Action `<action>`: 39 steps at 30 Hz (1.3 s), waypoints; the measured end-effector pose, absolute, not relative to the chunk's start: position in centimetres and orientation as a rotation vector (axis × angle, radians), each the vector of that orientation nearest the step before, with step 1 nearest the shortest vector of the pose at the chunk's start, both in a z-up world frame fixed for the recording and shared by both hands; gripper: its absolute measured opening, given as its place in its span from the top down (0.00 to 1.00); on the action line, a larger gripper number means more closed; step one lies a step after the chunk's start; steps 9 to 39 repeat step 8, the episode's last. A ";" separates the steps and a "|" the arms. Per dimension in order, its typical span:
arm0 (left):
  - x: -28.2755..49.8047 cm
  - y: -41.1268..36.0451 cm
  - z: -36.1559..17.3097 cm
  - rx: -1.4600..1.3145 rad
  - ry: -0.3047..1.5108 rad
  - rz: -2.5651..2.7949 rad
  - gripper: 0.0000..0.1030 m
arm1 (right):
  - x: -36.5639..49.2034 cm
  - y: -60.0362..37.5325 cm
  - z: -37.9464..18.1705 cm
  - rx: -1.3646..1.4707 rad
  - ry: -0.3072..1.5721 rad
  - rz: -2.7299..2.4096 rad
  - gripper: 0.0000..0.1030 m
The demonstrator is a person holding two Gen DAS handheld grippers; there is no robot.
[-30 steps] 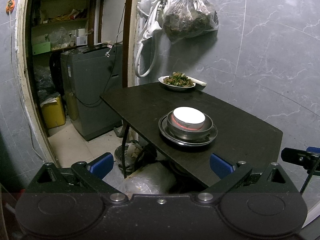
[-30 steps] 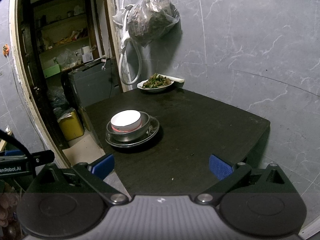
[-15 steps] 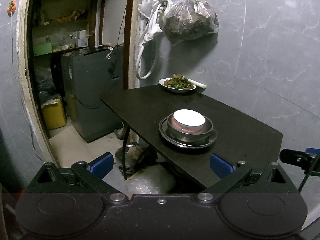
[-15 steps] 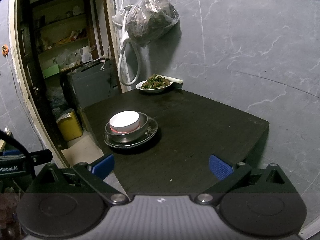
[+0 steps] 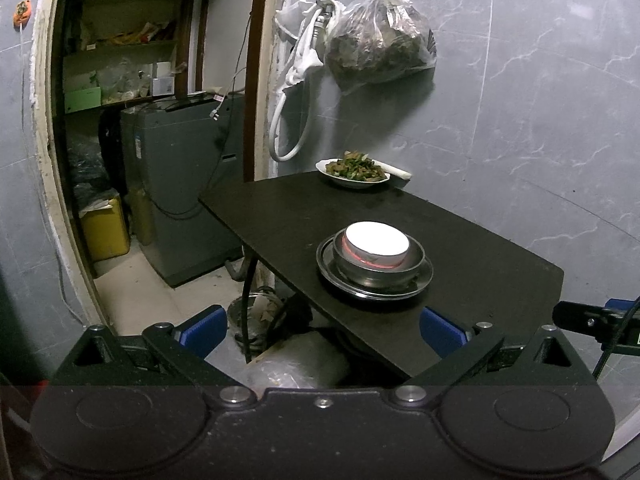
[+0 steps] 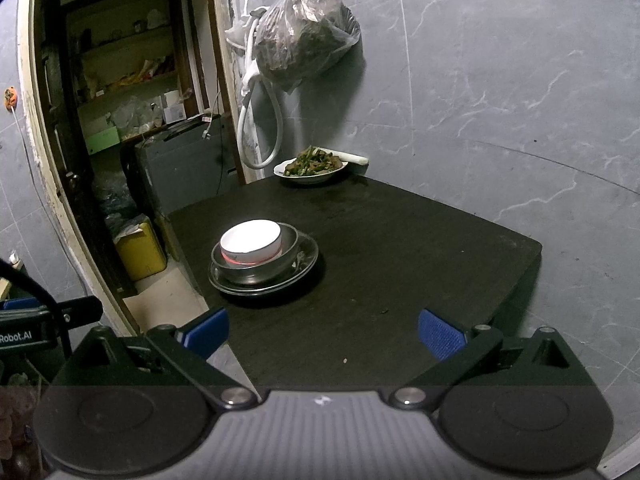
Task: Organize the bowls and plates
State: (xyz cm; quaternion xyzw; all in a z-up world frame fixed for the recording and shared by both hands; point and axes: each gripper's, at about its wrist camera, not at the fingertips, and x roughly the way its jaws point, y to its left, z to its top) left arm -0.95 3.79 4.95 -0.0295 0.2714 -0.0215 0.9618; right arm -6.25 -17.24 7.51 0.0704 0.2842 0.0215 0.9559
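A white bowl (image 5: 377, 243) sits inside a steel bowl (image 5: 378, 269), which sits on a steel plate (image 5: 416, 285), stacked on the black table (image 5: 288, 208). The same stack shows in the right wrist view: white bowl (image 6: 251, 245), steel bowl (image 6: 260, 272), steel plate (image 6: 305, 261). A white plate of food (image 5: 352, 171) stands at the table's far edge by the wall; it also shows in the right wrist view (image 6: 311, 166). My left gripper (image 5: 322, 327) is open and empty, short of the table's near edge. My right gripper (image 6: 323, 330) is open and empty over the table's near part.
A plastic bag (image 5: 378, 44) and a white hose (image 5: 294, 80) hang on the grey wall behind the table. A grey appliance (image 5: 180, 184) and a yellow container (image 5: 105, 232) stand in the doorway at left. Clutter (image 5: 264, 312) lies under the table.
Both grippers have drawn back slightly from the table; the stack looks a little smaller and farther. Nothing on the table has moved.
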 end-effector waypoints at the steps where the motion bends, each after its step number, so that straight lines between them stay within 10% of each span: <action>1: -0.9 3.9 4.9 -0.059 0.552 -0.043 0.01 | -6.2 -17.2 7.5 0.143 0.578 0.044 0.00; 39: 0.1 4.2 4.6 -0.054 0.563 -0.048 0.01 | -5.8 -17.0 7.2 0.144 0.586 0.039 0.00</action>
